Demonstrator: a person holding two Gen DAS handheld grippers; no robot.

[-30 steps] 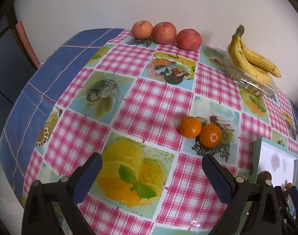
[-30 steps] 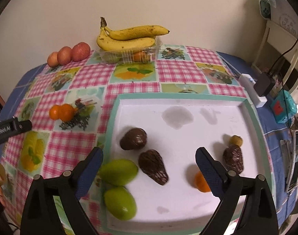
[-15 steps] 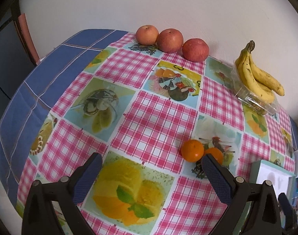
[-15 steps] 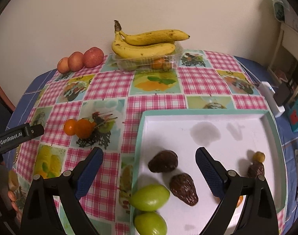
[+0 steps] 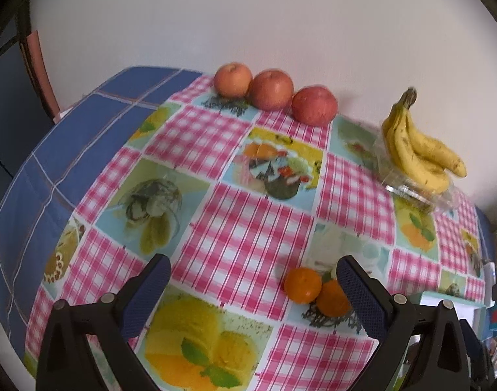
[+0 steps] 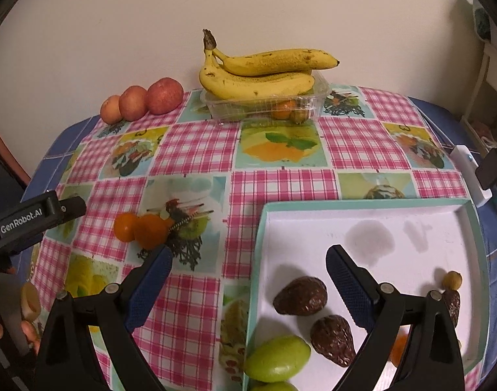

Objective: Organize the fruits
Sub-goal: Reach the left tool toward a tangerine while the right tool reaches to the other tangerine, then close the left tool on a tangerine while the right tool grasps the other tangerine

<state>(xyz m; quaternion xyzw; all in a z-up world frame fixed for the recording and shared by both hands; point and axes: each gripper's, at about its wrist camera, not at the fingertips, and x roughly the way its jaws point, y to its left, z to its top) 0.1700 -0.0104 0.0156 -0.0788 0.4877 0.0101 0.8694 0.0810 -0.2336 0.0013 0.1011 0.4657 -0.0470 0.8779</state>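
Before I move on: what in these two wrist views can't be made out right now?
- Orange fruit in the tray, right wrist view: mostly hidden behind the right gripper finger.
- Clear container contents, right wrist view: bananas cover them.
- Second green fruit, right wrist view: cut off by the bottom edge.
- Tray, left wrist view: only a corner, behind the left gripper.

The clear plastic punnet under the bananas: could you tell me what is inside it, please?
Through the punnet wall, one orange fruit and a small yellowish one show; the bananas on top cover the rest.

Two oranges [image 5: 317,289] touching on tablecloth, loose.
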